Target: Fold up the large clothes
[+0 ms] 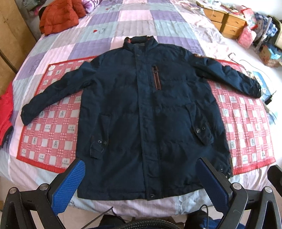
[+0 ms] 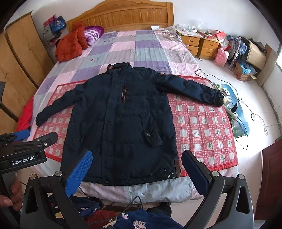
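Both grippers I hold above the near edge of the bed [image 2: 158, 44]. The left gripper [image 1: 141, 178] and the right gripper [image 2: 137, 169] have fingers wide apart, holding nothing. The navy jacket [image 1: 141, 109] lies flat, sleeves spread, on the red checked mat [image 1: 52, 133].

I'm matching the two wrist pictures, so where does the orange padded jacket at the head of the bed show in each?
Left wrist view: orange padded jacket at the top left, on the quilt.
Right wrist view: upper left, below the wooden headboard.
Shared landmark: the navy coat spread flat, its collar pointing toward the bed's head.
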The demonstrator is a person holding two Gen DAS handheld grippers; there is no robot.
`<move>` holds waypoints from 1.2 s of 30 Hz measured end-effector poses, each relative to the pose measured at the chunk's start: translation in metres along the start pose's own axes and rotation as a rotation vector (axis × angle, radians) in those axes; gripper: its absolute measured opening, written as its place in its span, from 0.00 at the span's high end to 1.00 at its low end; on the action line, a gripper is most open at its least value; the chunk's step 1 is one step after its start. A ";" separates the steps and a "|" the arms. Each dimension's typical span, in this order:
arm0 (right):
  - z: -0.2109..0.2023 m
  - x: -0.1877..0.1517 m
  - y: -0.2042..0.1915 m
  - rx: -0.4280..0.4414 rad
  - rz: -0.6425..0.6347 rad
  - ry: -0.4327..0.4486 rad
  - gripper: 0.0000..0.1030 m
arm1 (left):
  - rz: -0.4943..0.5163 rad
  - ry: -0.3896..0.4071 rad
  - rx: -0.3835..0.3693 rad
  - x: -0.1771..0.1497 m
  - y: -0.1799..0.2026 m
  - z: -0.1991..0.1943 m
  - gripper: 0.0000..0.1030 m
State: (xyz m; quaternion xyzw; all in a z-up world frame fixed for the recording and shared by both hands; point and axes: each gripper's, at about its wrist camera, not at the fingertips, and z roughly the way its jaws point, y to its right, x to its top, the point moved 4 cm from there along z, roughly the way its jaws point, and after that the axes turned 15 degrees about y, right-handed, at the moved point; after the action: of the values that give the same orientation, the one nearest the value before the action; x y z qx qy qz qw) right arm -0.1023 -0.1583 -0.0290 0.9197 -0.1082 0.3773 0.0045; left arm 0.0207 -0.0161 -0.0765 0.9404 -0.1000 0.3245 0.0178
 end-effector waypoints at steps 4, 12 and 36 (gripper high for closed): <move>0.004 -0.001 0.003 -0.004 0.008 -0.007 0.00 | 0.009 -0.008 -0.009 0.001 0.002 0.004 0.00; 0.022 -0.009 0.002 -0.012 -0.016 -0.028 0.00 | 0.034 -0.020 -0.019 -0.005 0.006 0.024 0.00; 0.217 -0.077 0.021 -0.033 -0.094 -0.061 0.00 | 0.032 -0.004 0.000 -0.054 0.006 0.188 0.00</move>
State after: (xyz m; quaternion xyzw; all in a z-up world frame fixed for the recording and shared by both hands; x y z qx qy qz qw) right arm -0.0089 -0.1830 -0.2392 0.9346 -0.0712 0.3467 0.0339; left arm 0.0919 -0.0309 -0.2581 0.9394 -0.1152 0.3228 0.0124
